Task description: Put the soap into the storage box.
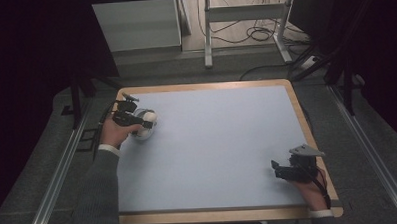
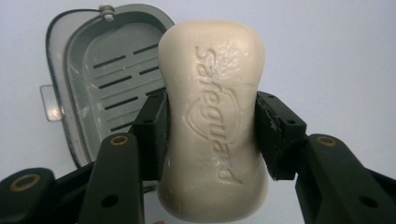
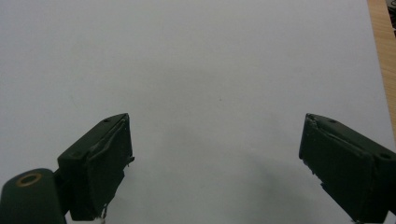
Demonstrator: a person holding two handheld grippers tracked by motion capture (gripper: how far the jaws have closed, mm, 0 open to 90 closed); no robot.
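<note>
In the high view, I am holding my left tool (image 1: pixel 137 125) near the far left corner of the desk (image 1: pixel 212 141), with a pale bar of soap (image 1: pixel 147 117) showing at its tip, while my right tool (image 1: pixel 288 170) is resting near the front right edge, well apart from it. In the left gripper view, my left tool (image 2: pixel 211 135) is clamping the bar of soap (image 2: pixel 212 116) across its narrow waist, both pads pressing on its sides, the embossed lettering facing me. Just behind the soap and to its left, an open grey soap box (image 2: pixel 107 79) with slotted drain is lying on the desk. In the right gripper view, my right tool (image 3: pixel 215 154) is standing wide apart, gripping nothing, above the bare light-blue desk (image 3: pixel 196 60).
</note>
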